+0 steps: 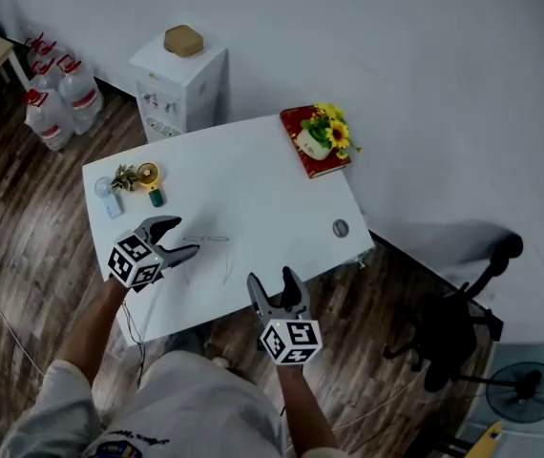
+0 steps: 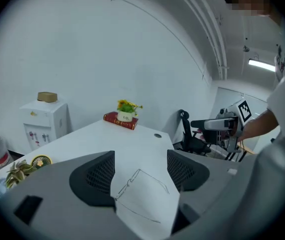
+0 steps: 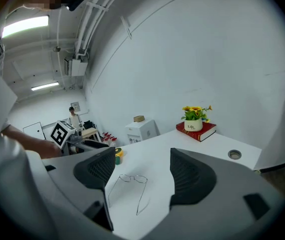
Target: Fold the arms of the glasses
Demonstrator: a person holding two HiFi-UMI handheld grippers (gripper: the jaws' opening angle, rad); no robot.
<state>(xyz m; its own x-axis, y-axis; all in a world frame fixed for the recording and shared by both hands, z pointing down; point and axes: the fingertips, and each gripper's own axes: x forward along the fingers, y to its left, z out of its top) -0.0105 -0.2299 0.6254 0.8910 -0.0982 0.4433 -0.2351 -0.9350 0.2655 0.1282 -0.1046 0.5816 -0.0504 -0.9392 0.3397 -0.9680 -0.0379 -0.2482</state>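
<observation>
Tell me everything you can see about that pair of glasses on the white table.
The glasses are a thin, wire-framed pair with clear, roundish lenses; the frame looks like dark metal. Both arms are unfolded, stretching back from the lenses towards the person. The pair rests near the front of the white table, apart from the other items there. Only the table seems to touch it: the left gripper and right gripper hover close by, fingers open.

Left gripper (image 1: pixel 186 237), right gripper (image 1: pixel 272 278): grey bodies, dark mesh pads (image 2: pixel 100 176), black-white marker cubes (image 1: pixel 136 262). White shirt (image 1: pixel 196 404), lower left, small dark print.
</observation>
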